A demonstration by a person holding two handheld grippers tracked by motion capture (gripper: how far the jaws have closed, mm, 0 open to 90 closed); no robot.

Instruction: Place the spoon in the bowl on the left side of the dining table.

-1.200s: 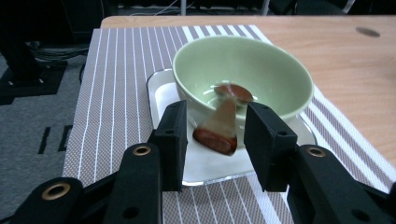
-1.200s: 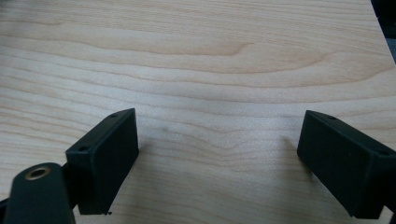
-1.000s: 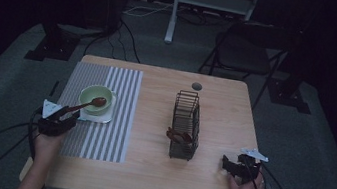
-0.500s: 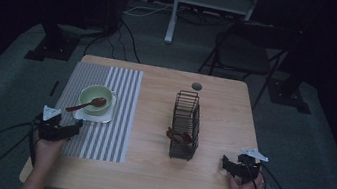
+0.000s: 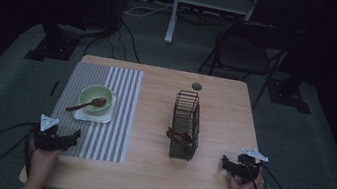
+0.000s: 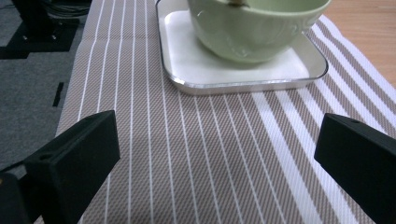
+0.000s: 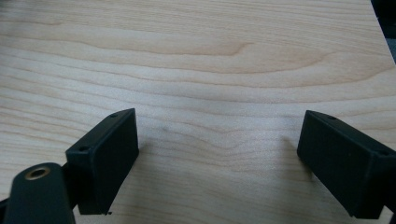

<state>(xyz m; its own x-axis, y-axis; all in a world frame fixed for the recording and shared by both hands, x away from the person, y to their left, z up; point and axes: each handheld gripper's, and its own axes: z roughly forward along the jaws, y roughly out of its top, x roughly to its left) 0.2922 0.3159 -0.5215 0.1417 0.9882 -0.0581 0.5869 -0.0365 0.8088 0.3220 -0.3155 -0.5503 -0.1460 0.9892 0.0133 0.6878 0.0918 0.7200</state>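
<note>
Table (image 5: 145, 172): bears all items below.
Mat (image 5: 115, 132): on the table's left half.
Tray (image 5: 107, 116): on the mat, toward its far part.
Bowl (image 5: 96, 97): on the tray.
Spoon (image 5: 85, 106): resting in the bowl, handle out over the near-left rim.
Wire rack (image 5: 185, 125): right of the mat, near table centre; an object inside cannot be identified.
Left gripper (image 5: 69, 139): near-left, over the mat's near edge.
Right gripper (image 5: 226, 165): near-right, right of the rack.
Chair (image 5: 243, 55): behind the table.

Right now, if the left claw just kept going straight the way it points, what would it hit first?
The left claw is open over the striped placemat. Straight ahead, it would probably meet the near rim of the white square tray first, with the green bowl on it; depth is uncertain.
</note>
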